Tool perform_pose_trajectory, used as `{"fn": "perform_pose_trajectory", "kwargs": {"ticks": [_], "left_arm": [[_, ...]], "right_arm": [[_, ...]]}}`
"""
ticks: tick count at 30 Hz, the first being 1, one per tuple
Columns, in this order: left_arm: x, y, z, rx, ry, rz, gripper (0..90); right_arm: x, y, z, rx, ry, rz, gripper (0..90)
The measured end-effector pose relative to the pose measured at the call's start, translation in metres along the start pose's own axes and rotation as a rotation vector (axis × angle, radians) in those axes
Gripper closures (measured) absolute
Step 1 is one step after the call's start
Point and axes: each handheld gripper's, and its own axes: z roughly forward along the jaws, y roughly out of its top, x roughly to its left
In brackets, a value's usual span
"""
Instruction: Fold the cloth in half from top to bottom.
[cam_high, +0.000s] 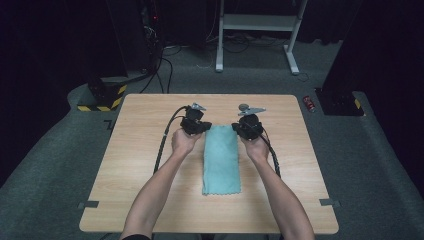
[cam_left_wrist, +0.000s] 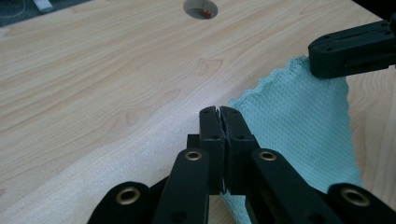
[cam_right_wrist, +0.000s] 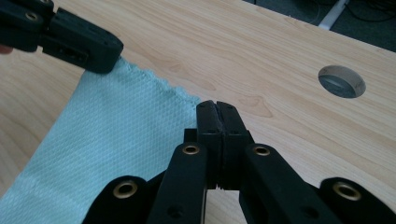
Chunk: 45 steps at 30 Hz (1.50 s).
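Observation:
A light teal cloth (cam_high: 221, 160), folded into a long strip, lies on the wooden table (cam_high: 150, 200) with its near end toward the person. Its far edge is raised between the two grippers. My left gripper (cam_high: 202, 128) holds the far left corner; in the left gripper view its jaws (cam_left_wrist: 219, 112) are pressed together on the cloth's (cam_left_wrist: 299, 126) scalloped edge. My right gripper (cam_high: 244, 128) holds the far right corner, and in the right gripper view its jaws (cam_right_wrist: 217, 108) are closed on the cloth (cam_right_wrist: 107, 140). Each view shows the other gripper (cam_left_wrist: 350, 51) (cam_right_wrist: 79, 44) pinching the opposite corner.
A round cable hole (cam_high: 244, 106) (cam_right_wrist: 342, 80) sits in the table behind the right gripper. On the floor beyond are a white desk frame (cam_high: 257, 22), a yellow-and-black striped base (cam_high: 102, 97) and a red can (cam_high: 310, 103). Bare wood surrounds the cloth.

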Motion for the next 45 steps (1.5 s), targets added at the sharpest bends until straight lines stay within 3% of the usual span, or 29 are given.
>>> {"fn": "perform_pose_trajectory", "kwargs": {"ticks": [4,9,17,27,34,45], "left_arm": [[-0.011,-0.005,-0.009,-0.006,-0.005,0.041,88.5],[-0.018,-0.014,-0.018,-0.007,-0.015,0.062,88.5],[-0.025,-0.019,-0.026,-0.012,-0.028,0.063,88.4],[-0.037,-0.024,-0.036,-0.013,-0.027,0.1,88.4],[-0.043,-0.032,-0.041,-0.023,-0.044,0.089,88.5],[-0.048,-0.039,-0.047,-0.018,-0.048,0.109,88.4]], "right_arm": [[0.004,-0.005,-0.007,0.001,0.016,-0.022,89.9],[0.012,-0.014,-0.017,-0.011,0.035,-0.036,89.9],[0.019,-0.019,-0.026,-0.02,0.047,-0.058,89.9],[0.026,-0.025,-0.037,-0.021,0.058,-0.079,89.9],[0.033,-0.031,-0.044,-0.019,0.069,-0.097,89.8],[0.039,-0.04,-0.054,-0.025,0.088,-0.119,89.8]]}}
